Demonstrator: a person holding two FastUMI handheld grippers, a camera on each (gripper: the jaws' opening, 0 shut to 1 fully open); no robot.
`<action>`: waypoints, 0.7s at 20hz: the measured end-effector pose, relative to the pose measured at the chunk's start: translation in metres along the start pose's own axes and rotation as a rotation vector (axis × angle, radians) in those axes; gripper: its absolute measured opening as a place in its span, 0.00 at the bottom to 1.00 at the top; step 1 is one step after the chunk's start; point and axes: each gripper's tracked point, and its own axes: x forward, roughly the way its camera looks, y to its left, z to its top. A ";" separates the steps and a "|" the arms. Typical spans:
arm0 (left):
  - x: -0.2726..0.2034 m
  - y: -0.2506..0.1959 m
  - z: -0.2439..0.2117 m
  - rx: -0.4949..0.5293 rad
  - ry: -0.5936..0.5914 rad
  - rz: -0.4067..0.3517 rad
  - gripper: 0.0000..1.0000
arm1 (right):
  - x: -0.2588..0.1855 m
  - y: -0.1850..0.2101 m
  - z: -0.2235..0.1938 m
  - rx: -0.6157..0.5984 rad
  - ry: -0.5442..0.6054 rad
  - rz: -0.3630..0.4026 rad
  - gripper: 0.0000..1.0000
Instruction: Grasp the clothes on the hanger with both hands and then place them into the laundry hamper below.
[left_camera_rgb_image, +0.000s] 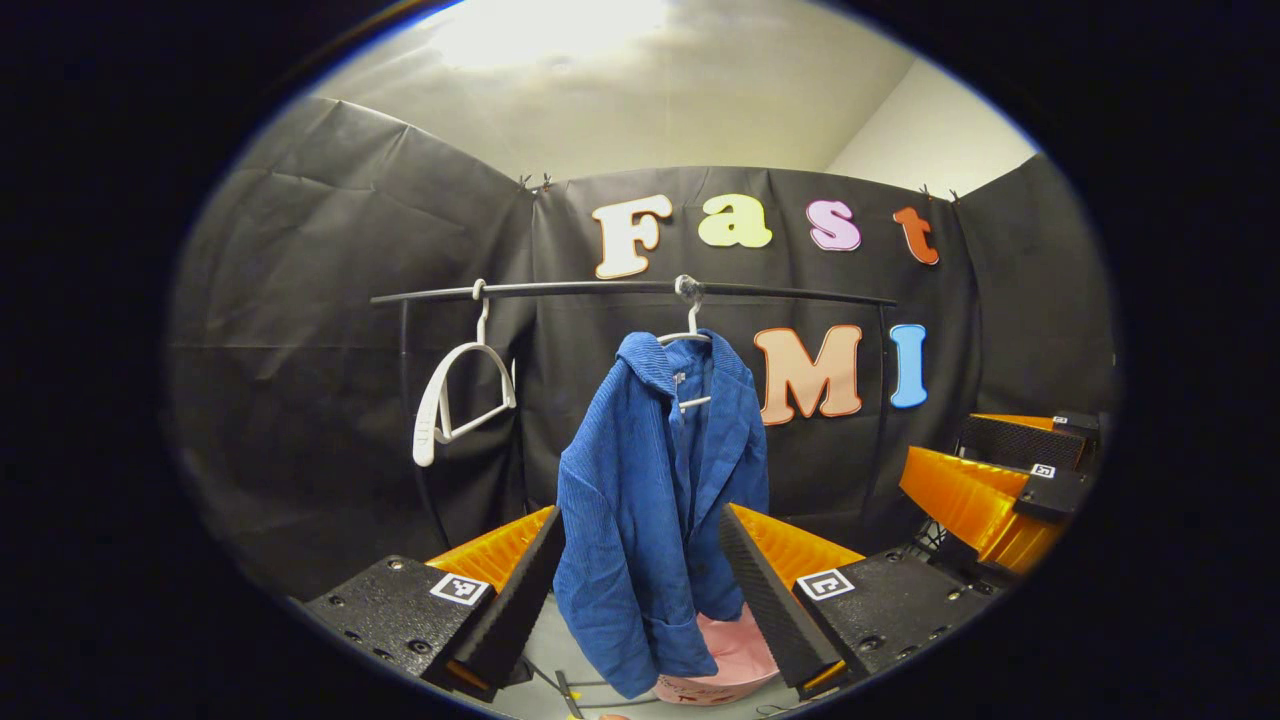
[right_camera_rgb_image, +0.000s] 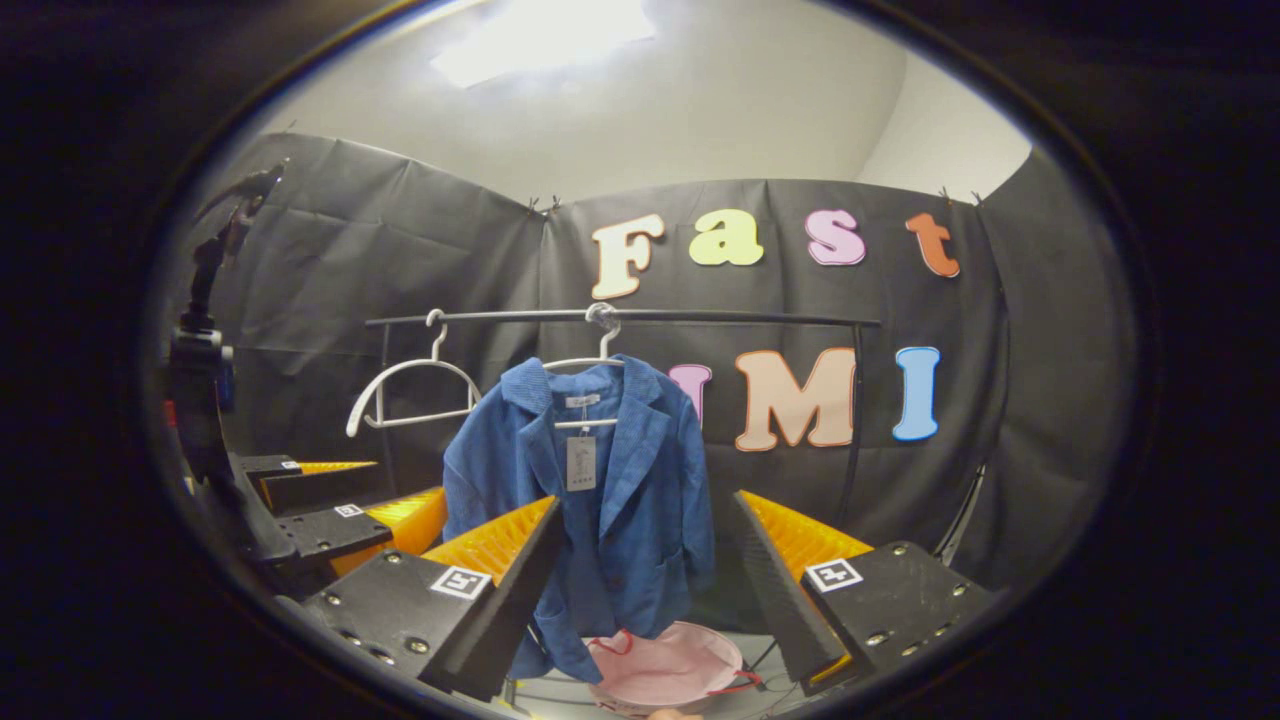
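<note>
— What do we see of our left gripper (left_camera_rgb_image: 640, 590)?

— Two wedge-shaped fingers with ribbed faces, each on a dark flat block with screws and a small square black-and-white marker on top.

— And our right gripper (right_camera_rgb_image: 645, 580)?

— The same build: ribbed wedges, screwed dark blocks, one square marker beside each finger's base.

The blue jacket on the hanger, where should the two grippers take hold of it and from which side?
Take the blue jacket at its two shoulders, just below the white hanger, coming from the open front. It hangs upright facing the booth opening, so the left hand-held gripper and right hand-held gripper, both open, could probably pinch one shoulder each and lift it off, then lower it into the pink hamper beneath.
</note>
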 end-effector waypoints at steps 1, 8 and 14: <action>0.001 0.000 0.001 0.001 0.000 0.000 0.97 | -0.001 -0.001 0.000 0.001 -0.002 -0.001 0.98; 0.000 -0.005 -0.002 0.012 0.003 -0.007 0.97 | -0.002 -0.005 -0.002 0.005 -0.002 -0.006 0.99; 0.000 -0.010 -0.002 0.019 0.007 -0.015 0.97 | -0.003 -0.010 -0.003 0.003 -0.002 -0.010 0.99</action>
